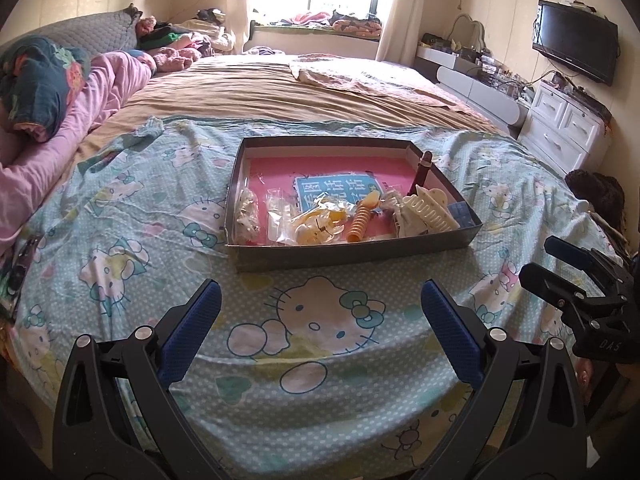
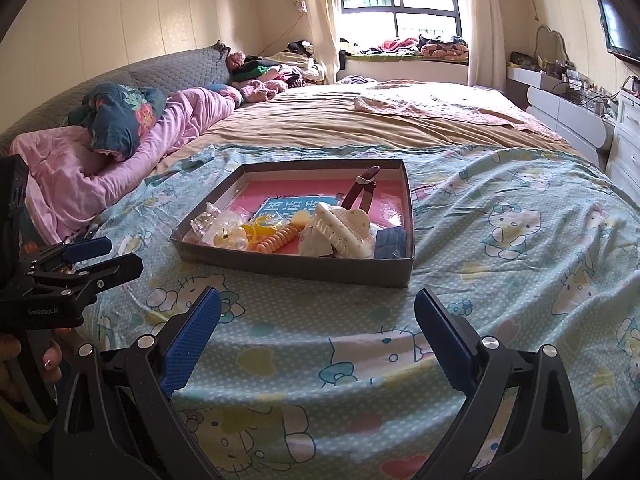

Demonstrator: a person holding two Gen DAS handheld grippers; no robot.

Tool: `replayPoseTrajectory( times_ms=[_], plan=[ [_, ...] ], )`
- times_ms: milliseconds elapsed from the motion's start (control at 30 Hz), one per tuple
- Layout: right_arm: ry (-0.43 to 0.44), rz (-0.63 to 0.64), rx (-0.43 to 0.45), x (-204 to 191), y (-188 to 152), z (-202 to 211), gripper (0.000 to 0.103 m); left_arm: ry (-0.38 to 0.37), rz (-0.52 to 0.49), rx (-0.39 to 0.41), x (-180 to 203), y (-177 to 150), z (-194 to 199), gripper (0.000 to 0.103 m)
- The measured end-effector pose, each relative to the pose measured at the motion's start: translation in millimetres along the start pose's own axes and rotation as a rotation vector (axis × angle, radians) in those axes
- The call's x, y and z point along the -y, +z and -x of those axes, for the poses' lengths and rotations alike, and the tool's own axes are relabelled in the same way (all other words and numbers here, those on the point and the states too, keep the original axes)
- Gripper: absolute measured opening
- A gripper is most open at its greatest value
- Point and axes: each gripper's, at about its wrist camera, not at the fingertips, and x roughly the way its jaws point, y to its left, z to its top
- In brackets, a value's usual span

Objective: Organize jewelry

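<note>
A shallow grey box [image 1: 352, 254] [image 2: 296, 266] with a pink floor lies on the Hello Kitty sheet. Inside it are a cream claw clip [image 1: 430, 208] [image 2: 344, 228], an orange spiral hair tie [image 1: 360, 224] [image 2: 278, 240], a brown watch strap [image 1: 422, 172] [image 2: 362, 190], yellow pieces in clear bags [image 1: 316, 228] [image 2: 230, 236] and a small blue item [image 1: 460, 212] [image 2: 390, 242]. My left gripper [image 1: 320, 286] [image 2: 100, 256] hovers open, short of the box's near wall, holding nothing. My right gripper [image 2: 318, 294] [image 1: 560, 264] is beside it, likewise open and empty.
The box sits on a wide bed; a pink quilt [image 2: 120, 160] and pillows lie along its left side. A white dresser [image 1: 560, 128] and a wall television [image 1: 576, 40] stand at the right. A hand [image 2: 24, 360] grips the left tool's handle.
</note>
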Motion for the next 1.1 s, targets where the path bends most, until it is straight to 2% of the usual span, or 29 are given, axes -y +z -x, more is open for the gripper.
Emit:
replayPoseTrajectory(
  times_ms=[1100],
  plan=[
    [-0.002, 0.002, 0.001, 2.0, -1.7, 1.0, 0.096, 0.002, -0.007, -0.004, 2.9, -2.3, 0.2, 0.093]
  ],
)
